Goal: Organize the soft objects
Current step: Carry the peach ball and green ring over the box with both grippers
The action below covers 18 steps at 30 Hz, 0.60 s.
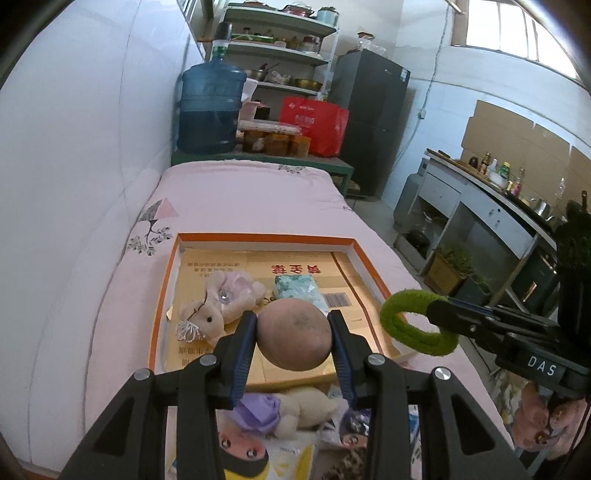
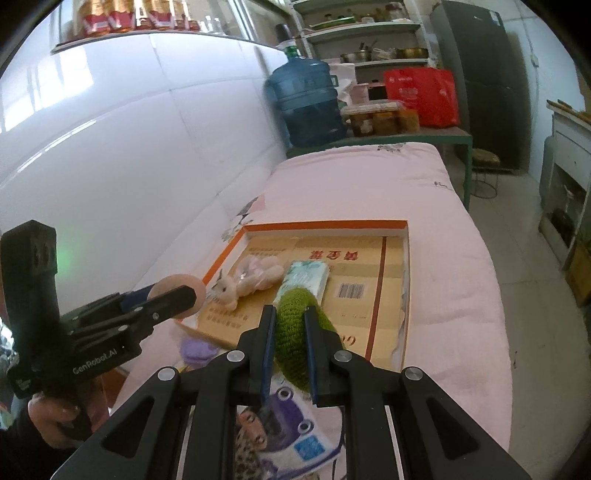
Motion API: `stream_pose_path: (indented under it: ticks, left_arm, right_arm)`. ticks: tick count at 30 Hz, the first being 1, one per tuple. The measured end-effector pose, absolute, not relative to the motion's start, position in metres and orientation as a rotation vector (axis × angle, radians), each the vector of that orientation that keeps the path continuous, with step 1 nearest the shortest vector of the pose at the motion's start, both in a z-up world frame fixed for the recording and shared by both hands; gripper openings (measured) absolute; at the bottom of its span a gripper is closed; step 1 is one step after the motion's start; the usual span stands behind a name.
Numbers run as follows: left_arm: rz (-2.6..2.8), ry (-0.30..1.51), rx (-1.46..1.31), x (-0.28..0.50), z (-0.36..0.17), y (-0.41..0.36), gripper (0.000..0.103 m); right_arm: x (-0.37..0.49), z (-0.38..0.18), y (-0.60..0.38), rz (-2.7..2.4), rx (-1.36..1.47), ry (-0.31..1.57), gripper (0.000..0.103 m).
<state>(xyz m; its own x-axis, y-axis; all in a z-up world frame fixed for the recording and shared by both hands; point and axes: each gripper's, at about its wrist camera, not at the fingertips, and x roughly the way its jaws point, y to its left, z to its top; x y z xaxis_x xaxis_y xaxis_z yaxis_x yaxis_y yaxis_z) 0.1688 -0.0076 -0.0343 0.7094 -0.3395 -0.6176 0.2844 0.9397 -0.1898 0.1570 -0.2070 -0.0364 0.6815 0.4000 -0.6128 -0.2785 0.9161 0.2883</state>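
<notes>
Left gripper (image 1: 293, 334) clamped on ball (image 1: 293, 334); right gripper (image 2: 290, 328) clamped on ring (image 2: 295, 332).

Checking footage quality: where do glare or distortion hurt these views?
Left wrist view: window blown out, walls and bed edges bowed by the fisheye. Right wrist view: soft sheen on the white wall, green glow by the left hand-held gripper.

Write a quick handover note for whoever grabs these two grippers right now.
Left gripper: shut on the pink ball, above the near edge of the tray.
Right gripper: shut on the green ring, also near the tray.
Done: plush bunny and tissue pack lie in the tray.
Left: set down ball and ring, then the purple plush toy and the other items near you on the bed.
</notes>
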Motion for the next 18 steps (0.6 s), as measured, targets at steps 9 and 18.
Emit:
stream_pose_path:
  ticks: [9,18]
  left_arm:
    - [-0.319,0.745,-0.088,0.201,-0.048,-0.01,0.04]
    - [-0.296,0.798,-0.093,0.226,-0.067,-0.013,0.04]
  right_arm:
    - [0.193,-0.044,-0.206,0.336,0.131,0.724,0.015]
    - [0.229,-0.053,-0.202,0.281,0.043,0.73,0.015]
